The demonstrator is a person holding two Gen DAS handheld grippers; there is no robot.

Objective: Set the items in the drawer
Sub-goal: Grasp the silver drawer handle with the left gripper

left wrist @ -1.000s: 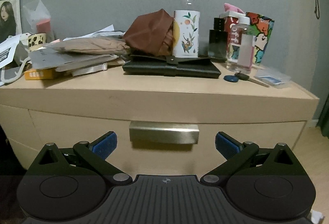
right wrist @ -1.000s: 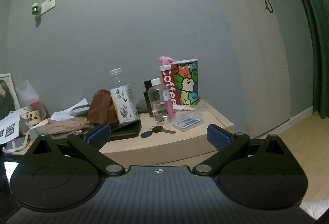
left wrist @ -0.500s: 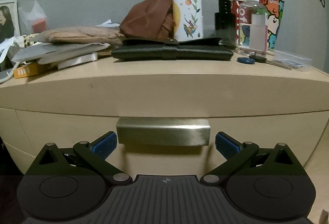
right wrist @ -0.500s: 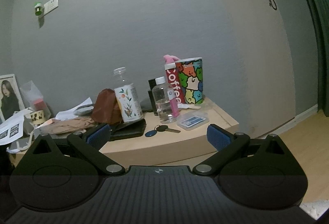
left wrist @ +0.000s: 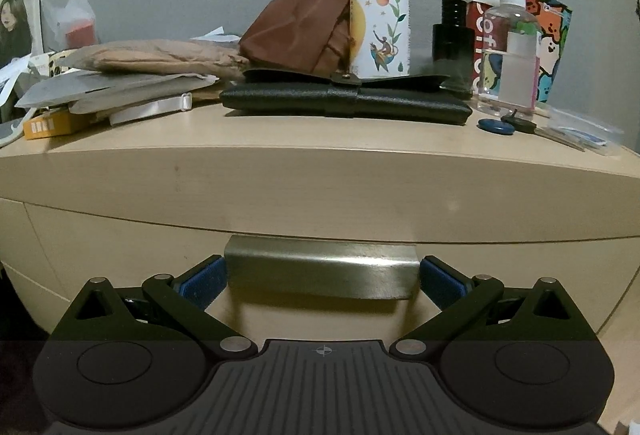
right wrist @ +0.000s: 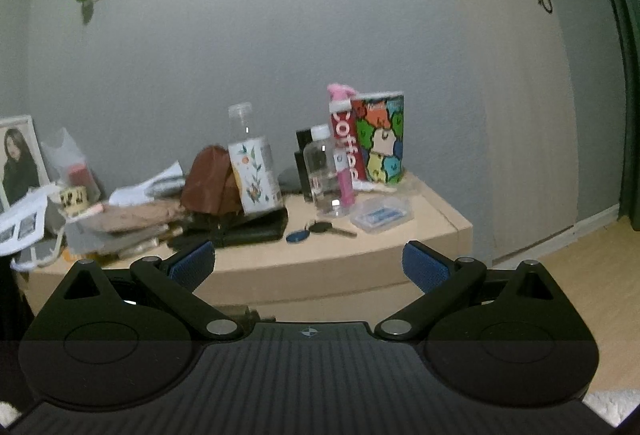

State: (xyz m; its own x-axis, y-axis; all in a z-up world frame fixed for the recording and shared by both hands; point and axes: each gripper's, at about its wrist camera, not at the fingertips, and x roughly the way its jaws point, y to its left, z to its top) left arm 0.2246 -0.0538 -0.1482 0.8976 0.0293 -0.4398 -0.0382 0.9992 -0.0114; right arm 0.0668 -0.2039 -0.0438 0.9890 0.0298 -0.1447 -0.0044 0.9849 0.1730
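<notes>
A pale wooden nightstand has a shut drawer with a brushed metal handle. My left gripper is open, its blue pads flanking the handle's two ends, close to it. On top lie a black wallet, a brown pouch, a floral bottle and keys with a blue fob. My right gripper is open and empty, held back from the nightstand, above and to its right.
Papers and a tan packet pile up on the left of the top. A clear bottle, a red coffee carton and a colourful cup stand at the right. A clear plastic case lies near the right edge. Wooden floor at right.
My left gripper has moved closer and lower, so the handle now sits level between its pads. The right gripper has backed away a little and its view is blurred.
</notes>
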